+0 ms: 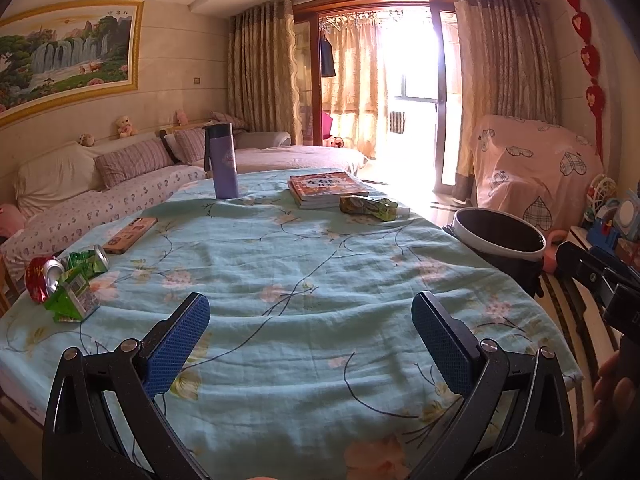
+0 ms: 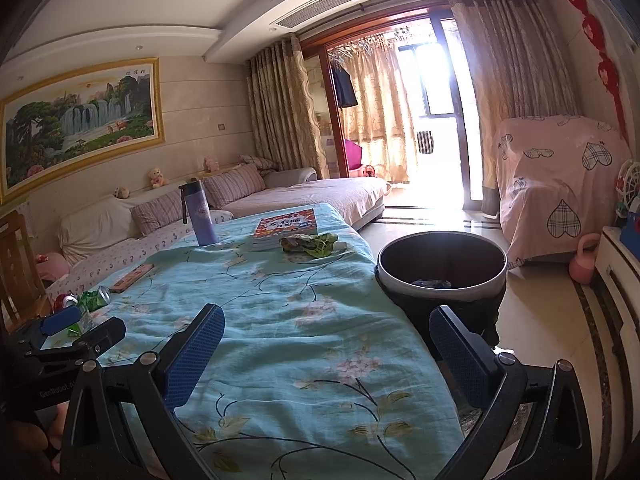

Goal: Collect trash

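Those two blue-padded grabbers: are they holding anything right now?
Nothing is held. The left gripper and the right gripper are both open, with only the flowered tablecloth between their pads.

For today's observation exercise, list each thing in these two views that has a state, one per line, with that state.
left gripper: open, empty
right gripper: open, empty
red can: crushed, lying on the tablecloth
green can: crushed, on its side
green carton: crumpled, tipped over
green wrapper: crumpled, beside the books
purple bottle: upright, lid shut
books: closed, stacked
trash bin: open, some trash inside
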Tool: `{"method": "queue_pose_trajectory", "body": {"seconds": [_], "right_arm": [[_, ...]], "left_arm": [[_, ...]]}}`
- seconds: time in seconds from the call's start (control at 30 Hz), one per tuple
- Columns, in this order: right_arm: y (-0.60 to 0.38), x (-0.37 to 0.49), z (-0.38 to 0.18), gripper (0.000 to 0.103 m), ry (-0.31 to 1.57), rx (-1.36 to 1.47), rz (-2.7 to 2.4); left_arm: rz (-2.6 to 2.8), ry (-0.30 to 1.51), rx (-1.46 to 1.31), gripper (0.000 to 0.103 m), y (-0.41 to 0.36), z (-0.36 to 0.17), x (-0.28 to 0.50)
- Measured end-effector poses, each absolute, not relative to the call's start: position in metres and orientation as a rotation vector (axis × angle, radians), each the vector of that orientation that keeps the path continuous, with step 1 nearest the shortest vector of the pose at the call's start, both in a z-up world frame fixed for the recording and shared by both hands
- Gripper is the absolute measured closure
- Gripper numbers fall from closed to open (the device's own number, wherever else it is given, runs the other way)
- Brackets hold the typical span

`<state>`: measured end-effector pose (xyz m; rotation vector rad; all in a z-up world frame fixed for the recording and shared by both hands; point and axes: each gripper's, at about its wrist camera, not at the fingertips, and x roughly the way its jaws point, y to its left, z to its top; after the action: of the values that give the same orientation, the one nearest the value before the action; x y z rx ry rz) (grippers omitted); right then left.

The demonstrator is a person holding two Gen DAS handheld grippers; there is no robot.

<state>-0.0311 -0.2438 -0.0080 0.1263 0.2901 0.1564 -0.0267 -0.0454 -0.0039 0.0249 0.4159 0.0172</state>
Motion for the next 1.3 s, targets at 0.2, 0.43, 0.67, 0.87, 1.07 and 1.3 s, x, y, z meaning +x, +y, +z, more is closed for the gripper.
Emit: {"method": "queue_pose_trajectory", "body": {"seconds": [0.2,0.43,0.67,0.87,1.07,1.3], "right_arm": [[-0.2441,-0.0315,-0.0077,0.000,0.291,0.124,0.158],[-0.2439,-0.0317,-0.0077,0.000,0.291,0.127,0.158],[-0.2440,-0.0317,-0.0078,0.000,0.291,0.126,0.159],[-0.2440,-0.0315,-0.0079,0.000,0.291,0.126,0.158],[-0.2439,-0.0316,-0.0077,0.000,0.289,0.126,0.159],[-0.2429,-0.0318,-0.0076,0.000,0.289,0.126,0.160]], "left_arm": [[0.013,0.413,0.028,0.000,-0.0468,-0.0044,-0.0273],[0.010,0.415,0.033,0.000,-0.0473,-0.0047,-0.0267],[0.007,0.417,0.035,0.000,-0.0478,-0.0052,-0.0267],[0.006,0.420,0.036,0.000,-0.0483,-0.0059,-0.0267],[0.007,0.419,0.037,0.000,-0.0484,-0.0059,-0.0267],[0.006,0.422,0.036,0.000,-0.0489,-0.0064,-0.0266]]}}
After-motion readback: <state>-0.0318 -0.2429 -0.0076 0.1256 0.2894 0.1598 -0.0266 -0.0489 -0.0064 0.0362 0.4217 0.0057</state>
